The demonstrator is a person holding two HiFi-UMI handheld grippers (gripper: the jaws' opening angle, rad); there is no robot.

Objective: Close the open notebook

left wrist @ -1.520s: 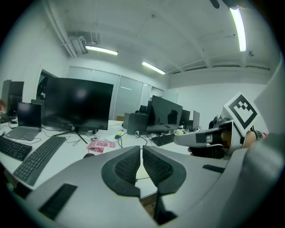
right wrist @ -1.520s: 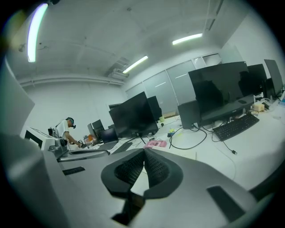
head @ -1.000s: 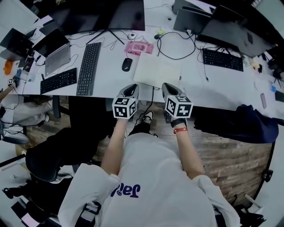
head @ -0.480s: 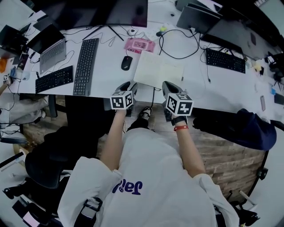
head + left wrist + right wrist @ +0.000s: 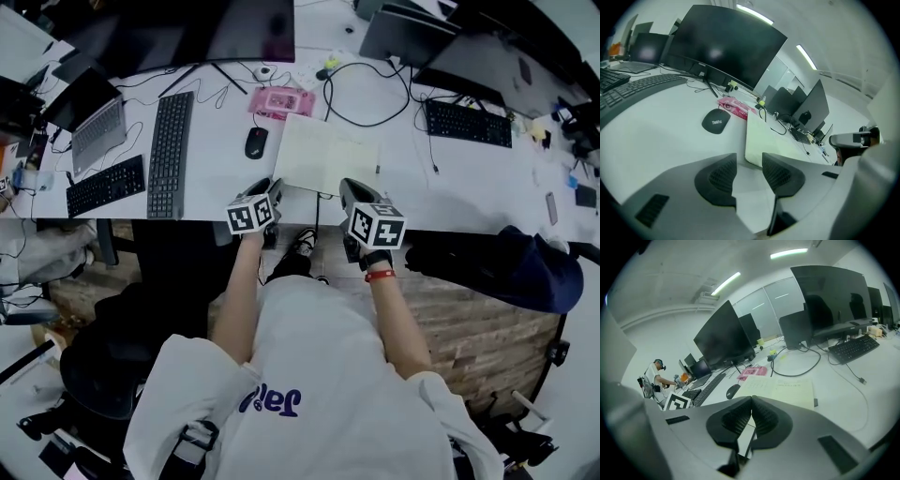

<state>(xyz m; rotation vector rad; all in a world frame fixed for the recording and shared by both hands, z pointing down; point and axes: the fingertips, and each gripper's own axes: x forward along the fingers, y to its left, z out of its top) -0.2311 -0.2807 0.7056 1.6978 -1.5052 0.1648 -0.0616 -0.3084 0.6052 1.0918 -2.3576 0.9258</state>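
Overhead, strip lights glow; the notebook lies on a white desk.

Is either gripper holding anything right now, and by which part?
Nothing is held: the left gripper has its jaws opening with nothing between; the right gripper is shut, empty.

White desk: open notebook near front edge, black mouse just left of it, pink pkg behind; long keyboard, laptop further left, 2nd keyboard right.
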